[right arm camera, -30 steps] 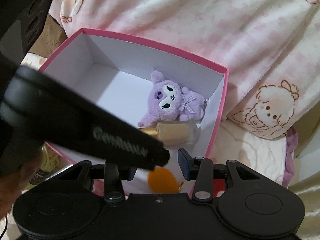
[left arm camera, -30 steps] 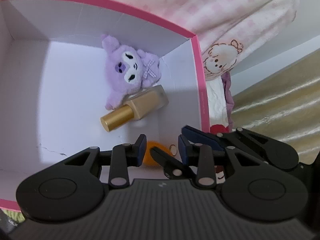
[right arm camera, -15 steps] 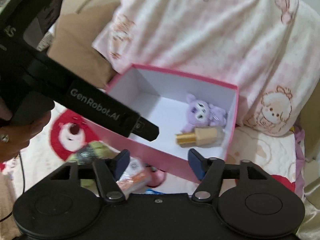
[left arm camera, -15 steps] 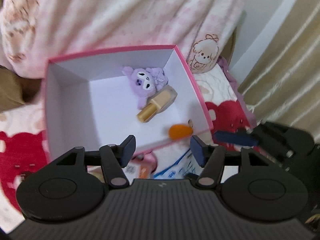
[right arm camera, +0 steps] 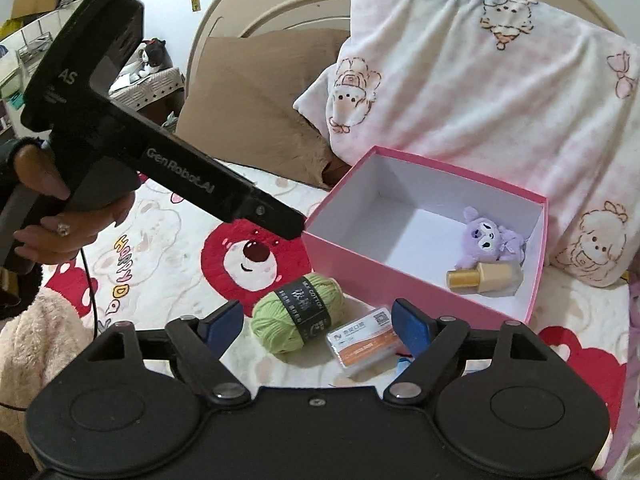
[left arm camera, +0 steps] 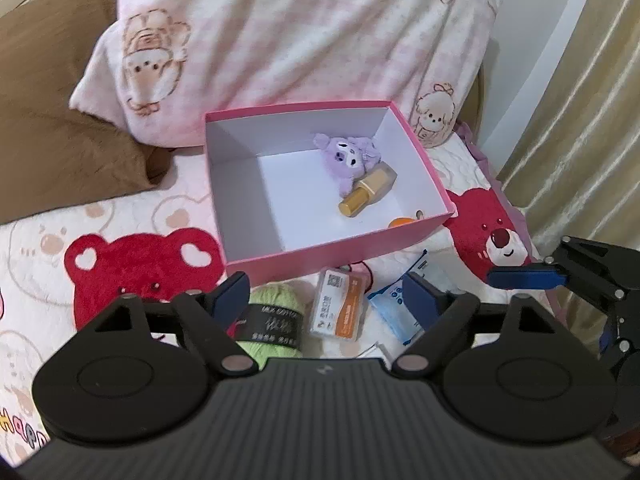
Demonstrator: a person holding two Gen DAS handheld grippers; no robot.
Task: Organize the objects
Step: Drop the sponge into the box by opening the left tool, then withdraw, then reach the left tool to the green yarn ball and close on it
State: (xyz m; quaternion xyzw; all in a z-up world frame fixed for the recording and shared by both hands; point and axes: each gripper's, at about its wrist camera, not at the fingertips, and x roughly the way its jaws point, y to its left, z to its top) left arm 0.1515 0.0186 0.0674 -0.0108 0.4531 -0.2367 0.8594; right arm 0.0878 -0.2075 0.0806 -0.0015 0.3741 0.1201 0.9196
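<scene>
A pink box (left arm camera: 340,248) with a white inside stands on the bed. In it lie a purple plush (left arm camera: 350,156), a gold-capped bottle (left arm camera: 368,194) and a small orange item (left arm camera: 402,222) by the near wall. My left gripper (left arm camera: 326,290) hangs above and in front of the box, its jaws opening and holding nothing. My right gripper (right arm camera: 318,318) is also back from the box (right arm camera: 360,256), its jaws opening and empty. Below them on the bed lie a green yarn ball (right arm camera: 298,312) and an orange-white pack (right arm camera: 364,340).
A blue-white packet (left arm camera: 394,300) lies right of the pack. A pink blanket (left arm camera: 300,40) and a brown pillow (left arm camera: 60,140) are heaped behind the box. A curtain (left arm camera: 580,120) hangs at the right. A hand (right arm camera: 60,220) holds the left gripper's handle at the left.
Both grippers have pulled back and up out of the box and their jaws have spread wide. The orange item stays in the box. The yarn, pack and packet have come into view.
</scene>
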